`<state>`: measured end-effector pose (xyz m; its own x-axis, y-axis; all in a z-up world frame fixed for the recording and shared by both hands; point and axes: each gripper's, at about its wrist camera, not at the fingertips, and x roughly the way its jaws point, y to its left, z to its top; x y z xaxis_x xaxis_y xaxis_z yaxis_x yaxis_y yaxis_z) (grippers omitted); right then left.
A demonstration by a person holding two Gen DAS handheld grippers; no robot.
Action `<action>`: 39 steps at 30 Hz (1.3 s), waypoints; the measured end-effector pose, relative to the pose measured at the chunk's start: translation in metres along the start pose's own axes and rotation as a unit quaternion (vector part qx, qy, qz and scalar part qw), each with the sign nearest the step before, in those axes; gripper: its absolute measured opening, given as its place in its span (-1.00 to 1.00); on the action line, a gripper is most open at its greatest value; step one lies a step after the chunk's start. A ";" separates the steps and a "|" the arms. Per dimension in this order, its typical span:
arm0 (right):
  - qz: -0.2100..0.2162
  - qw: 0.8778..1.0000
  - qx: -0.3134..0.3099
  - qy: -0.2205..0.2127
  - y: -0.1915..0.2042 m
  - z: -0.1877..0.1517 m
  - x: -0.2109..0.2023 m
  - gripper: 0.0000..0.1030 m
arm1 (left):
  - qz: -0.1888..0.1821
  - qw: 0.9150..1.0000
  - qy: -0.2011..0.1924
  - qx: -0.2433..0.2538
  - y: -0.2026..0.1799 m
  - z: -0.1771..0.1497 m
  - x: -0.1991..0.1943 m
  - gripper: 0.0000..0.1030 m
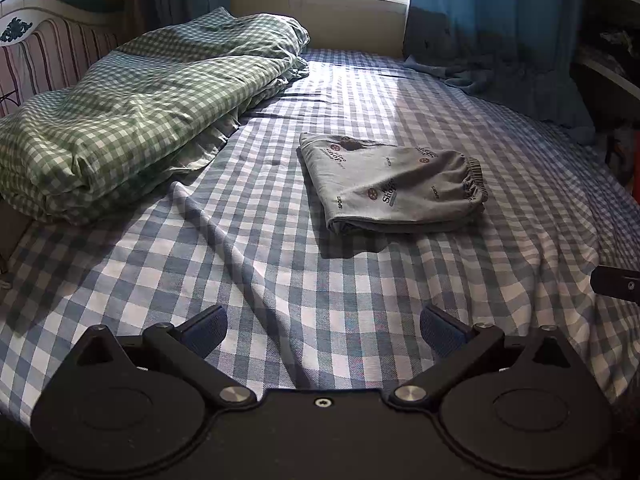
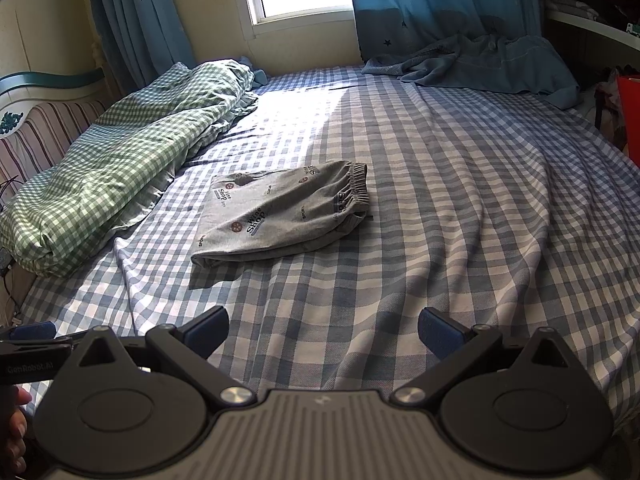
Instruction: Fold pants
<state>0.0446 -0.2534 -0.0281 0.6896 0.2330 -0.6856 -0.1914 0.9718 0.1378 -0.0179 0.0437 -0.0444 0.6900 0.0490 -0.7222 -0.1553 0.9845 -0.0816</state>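
Observation:
Grey printed pants [image 1: 390, 186] lie folded into a compact rectangle on the blue checked bedsheet [image 1: 280, 280], their elastic waistband at the right end. The right wrist view shows the same pants [image 2: 280, 216] at mid-bed. My left gripper [image 1: 323, 332] hovers open over the sheet near the bed's front edge, well short of the pants, with nothing between its fingers. My right gripper [image 2: 322, 334] is open too, empty, and equally far back from the pants. The tip of the right gripper [image 1: 616, 283] shows at the left view's right edge.
A green checked duvet [image 1: 132, 108] is bunched along the bed's left side by a striped headboard [image 1: 48, 60]. Blue curtains [image 2: 432, 4] and a crumpled blue blanket [image 2: 488, 62] sit at the far end under the window. A hand [image 2: 16, 432] holds the left gripper.

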 end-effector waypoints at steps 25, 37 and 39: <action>-0.002 1.000 0.002 0.002 0.002 -0.001 0.001 0.99 | 0.006 1.000 -0.002 0.003 0.002 0.002 0.002 0.98; -0.007 1.000 0.006 -0.001 0.003 0.001 0.002 0.99 | -0.006 1.000 0.001 0.009 -0.002 0.004 0.005 0.98; -0.007 1.000 0.006 -0.001 0.002 0.001 0.002 0.99 | -0.007 1.000 0.002 0.010 -0.002 0.005 0.005 0.98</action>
<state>0.0464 -0.2507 -0.0289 0.6935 0.2194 -0.6862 -0.1734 0.9753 0.1366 -0.0106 0.0432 -0.0447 0.6892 0.0354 -0.7237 -0.1318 0.9883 -0.0772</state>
